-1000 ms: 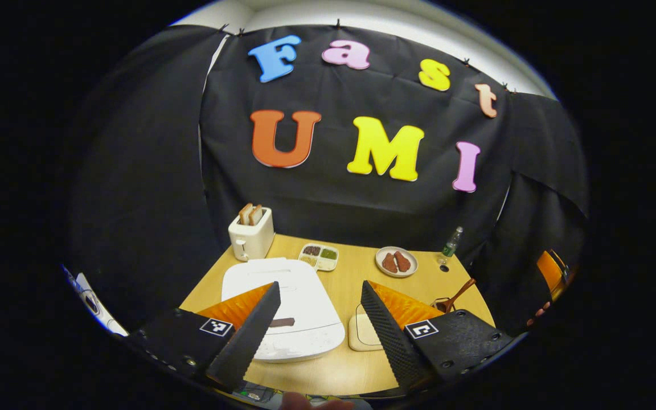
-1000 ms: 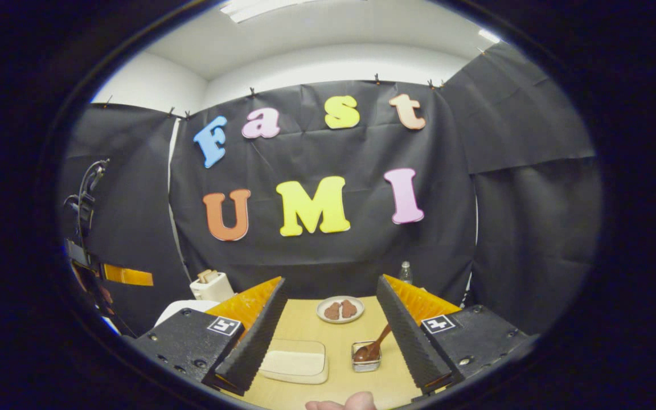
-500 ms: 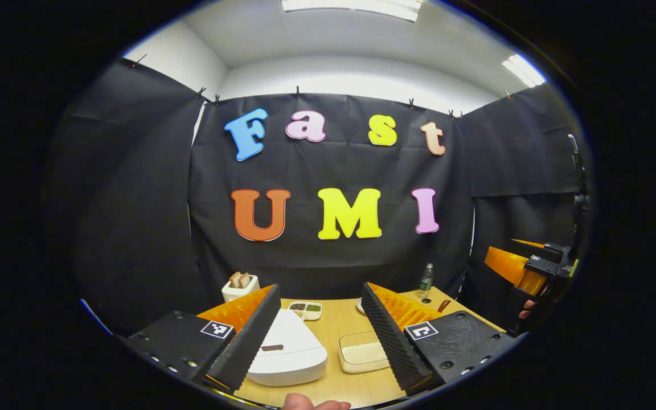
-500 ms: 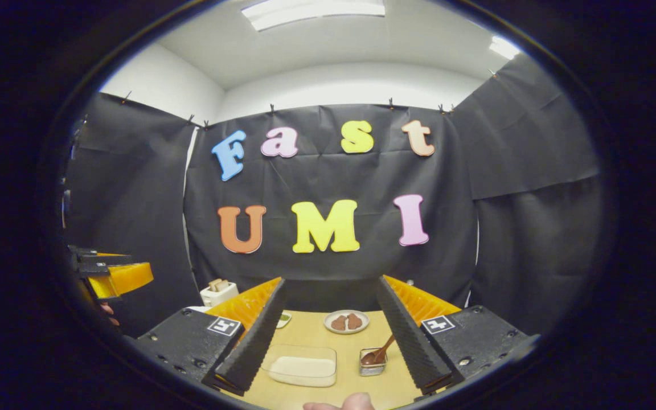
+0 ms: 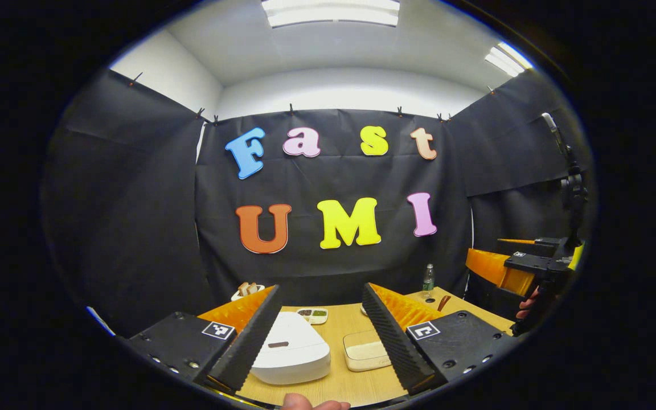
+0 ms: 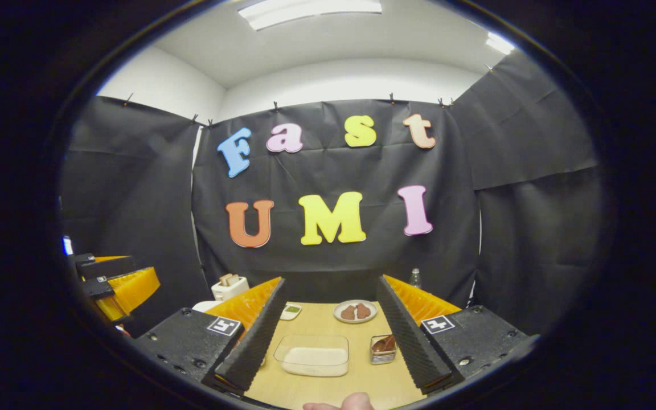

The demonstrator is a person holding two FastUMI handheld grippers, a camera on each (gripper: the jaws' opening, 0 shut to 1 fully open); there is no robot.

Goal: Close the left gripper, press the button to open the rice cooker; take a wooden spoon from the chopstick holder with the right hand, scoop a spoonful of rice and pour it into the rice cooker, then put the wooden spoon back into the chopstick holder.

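Both views have tilted up since a second ago, so the table sits lower and the ceiling shows. The left gripper [image 5: 319, 336] hangs with its fingers spread wide, holding nothing, above the near table edge. The rice cooker [image 5: 291, 354], lid down, lies just ahead and slightly left of its midline, the dark button [image 5: 278, 344] facing it; this hand is clearly the nearer. Right of the rice cooker sits the rice tray [image 5: 365, 356]. The right gripper [image 6: 328, 336] is also spread and empty. Further right of the rice cooker, the chopstick holder [image 6: 382, 354] carries the wooden spoon [image 6: 386, 343], its handle hidden behind a finger.
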